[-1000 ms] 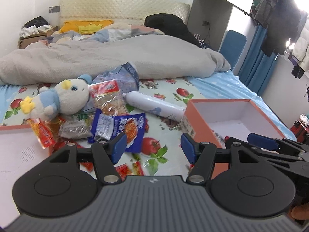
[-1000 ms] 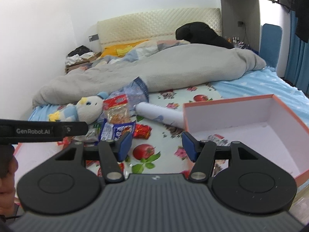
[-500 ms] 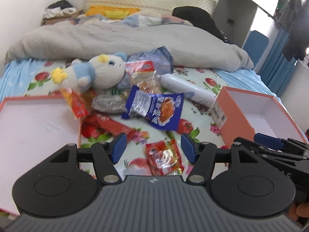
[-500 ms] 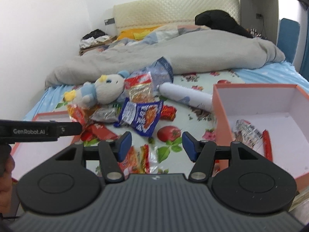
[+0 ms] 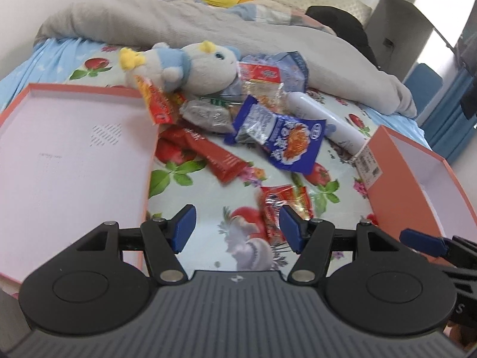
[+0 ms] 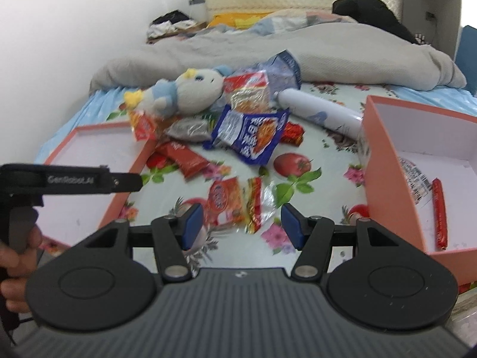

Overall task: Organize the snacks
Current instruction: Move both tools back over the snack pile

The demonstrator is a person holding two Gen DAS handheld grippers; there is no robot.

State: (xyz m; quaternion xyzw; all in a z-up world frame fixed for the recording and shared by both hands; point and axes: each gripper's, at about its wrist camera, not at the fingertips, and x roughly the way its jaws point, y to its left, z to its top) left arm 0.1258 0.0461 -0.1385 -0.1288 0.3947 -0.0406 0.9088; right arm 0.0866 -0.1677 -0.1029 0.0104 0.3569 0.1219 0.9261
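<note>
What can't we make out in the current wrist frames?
- Left wrist view: the deep box runs off the right edge; its contents can't be seen.
- Left wrist view: the right claw is cut off by the edge.
- Right wrist view: the shallow lid is partly behind the left claw's body.
- Both views: the blue packet print is too blurred to read.

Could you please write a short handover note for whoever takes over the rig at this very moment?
Left gripper: open, empty, above the bedsheet beside the small red packets.
Right gripper: open, empty, over the same red packets.
Done: a red sausage stick and a clear wrapped pack lie in the deep orange box.
Left: blue noodle packet, long red packet, grey pouch and others by the plush toy are loose on the bed. The shallow lid holds nothing.
</note>
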